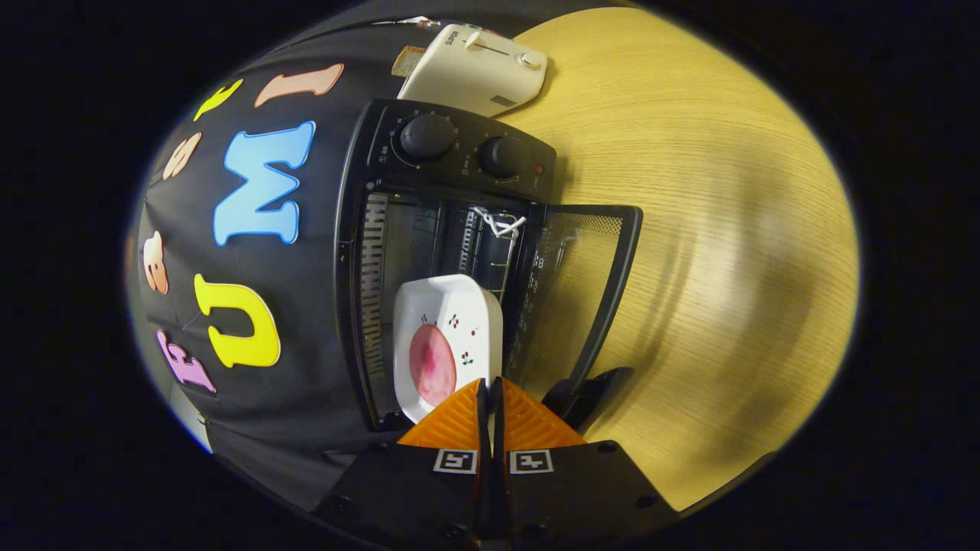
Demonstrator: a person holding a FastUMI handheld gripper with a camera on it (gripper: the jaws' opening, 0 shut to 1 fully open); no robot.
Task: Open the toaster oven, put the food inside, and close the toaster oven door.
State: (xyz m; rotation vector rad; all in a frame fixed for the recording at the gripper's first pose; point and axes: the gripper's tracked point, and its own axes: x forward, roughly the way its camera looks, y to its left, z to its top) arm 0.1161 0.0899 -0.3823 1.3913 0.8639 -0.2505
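You see one black toaster oven [459, 229] with its glass door [582, 306] swung fully open, one white square dish [452, 321], one cream pop-up toaster [478, 69] and one pale wood-grain tabletop [689, 229] that carries the appliances. The oven's control panel holds two round black knobs [426, 136] and one small red indicator lamp [538, 170]. One slice of bread [408, 60] shows at the far side of the cream toaster. A short white cord [498, 222] is tied at the edge of the oven opening where the door meets it.

The white dish has raised, rounded corners and small red-and-green cherry prints on its inner surface. One round pink piece of food [431, 363] lies in it.

Your tool [490, 398] has two orange ribbed fingers [452, 421], each with one square black-and-white marker at its base. The fingers are pressed nearly together, with the near rim of the dish pinched in the thin gap between them. The dish extends straight ahead of the fingertips, its far end inside the oven cavity over the wire rack [490, 260]. The open door lies just beside the dish.
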